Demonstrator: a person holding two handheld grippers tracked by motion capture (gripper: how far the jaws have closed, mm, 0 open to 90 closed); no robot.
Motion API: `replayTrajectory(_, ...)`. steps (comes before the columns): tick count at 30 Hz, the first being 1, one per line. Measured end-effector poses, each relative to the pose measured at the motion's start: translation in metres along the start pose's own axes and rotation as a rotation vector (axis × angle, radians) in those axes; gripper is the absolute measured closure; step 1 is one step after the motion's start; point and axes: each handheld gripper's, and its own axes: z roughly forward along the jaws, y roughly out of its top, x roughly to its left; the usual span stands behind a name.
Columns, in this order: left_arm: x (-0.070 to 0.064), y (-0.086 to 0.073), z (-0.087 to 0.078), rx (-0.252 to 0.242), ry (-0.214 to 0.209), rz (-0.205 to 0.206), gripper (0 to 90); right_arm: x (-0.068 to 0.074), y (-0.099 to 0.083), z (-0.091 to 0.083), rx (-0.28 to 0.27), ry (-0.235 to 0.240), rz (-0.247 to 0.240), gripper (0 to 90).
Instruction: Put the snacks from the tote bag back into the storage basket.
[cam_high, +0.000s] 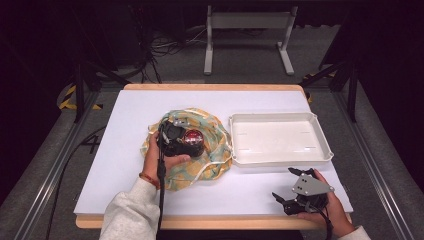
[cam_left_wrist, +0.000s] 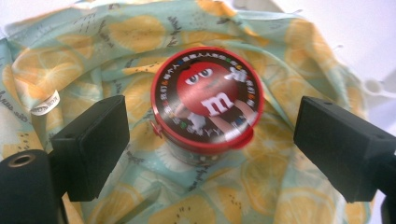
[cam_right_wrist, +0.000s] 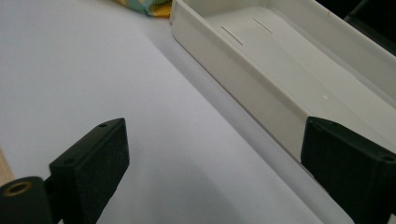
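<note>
A round tin with a red M&M's lid (cam_high: 193, 136) (cam_left_wrist: 208, 98) stands on a crumpled lemon-print cloth (cam_high: 212, 162) (cam_left_wrist: 116, 32) in the middle of the white table. My left gripper (cam_high: 184, 140) (cam_left_wrist: 217, 140) hovers just over the tin, open, one jaw on each side of it and neither touching it. My right gripper (cam_high: 286, 186) (cam_right_wrist: 218, 163) rests open near the table's front right corner with nothing between its jaws, just in front of the white tray (cam_high: 280, 161) (cam_right_wrist: 243, 79).
The white tray is shallow and holds nothing; it lies to the right of the cloth. A white table top (cam_high: 120, 165) (cam_right_wrist: 93, 70) lies bare to the left and front. A metal stand (cam_high: 247, 22) and cables are on the floor beyond.
</note>
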Motion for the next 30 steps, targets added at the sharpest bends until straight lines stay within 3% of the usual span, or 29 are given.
replayTrajectory(3, 0.001, 0.006, 0.003, 0.028, 0.012, -0.023, 12.3, 0.0, 0.0, 0.0, 0.002, 0.003, -0.002, 8.5)
replayTrajectory(6, 0.004, 0.013, 0.007, 0.065, -0.01, -0.056, 12.8, 0.0, 0.0, 0.0, 0.002, 0.007, -0.003, 8.5)
replayTrajectory(9, 0.006, 0.018, 0.013, 0.102, -0.001, -0.069, 13.0, 0.001, 0.0, 0.0, 0.004, 0.01, -0.008, 8.4)
replayTrajectory(15, 0.011, 0.021, 0.023, 0.135, -0.03, -0.111, 12.5, 0.001, -0.001, 0.001, 0.01, 0.016, -0.004, 8.0)
replayTrajectory(22, 0.011, 0.024, 0.036, 0.173, -0.047, -0.128, 17.2, 0.001, -0.001, 0.002, 0.017, 0.022, -0.01, 8.0)
replayTrajectory(24, 0.012, 0.024, 0.04, 0.184, -0.075, -0.131, 18.7, 0.001, -0.001, 0.002, 0.019, 0.024, -0.008, 8.0)
replayTrajectory(30, 0.01, 0.025, 0.042, 0.182, -0.051, -0.129, 22.4, 0.001, -0.002, 0.002, 0.02, 0.028, -0.01, 8.0)
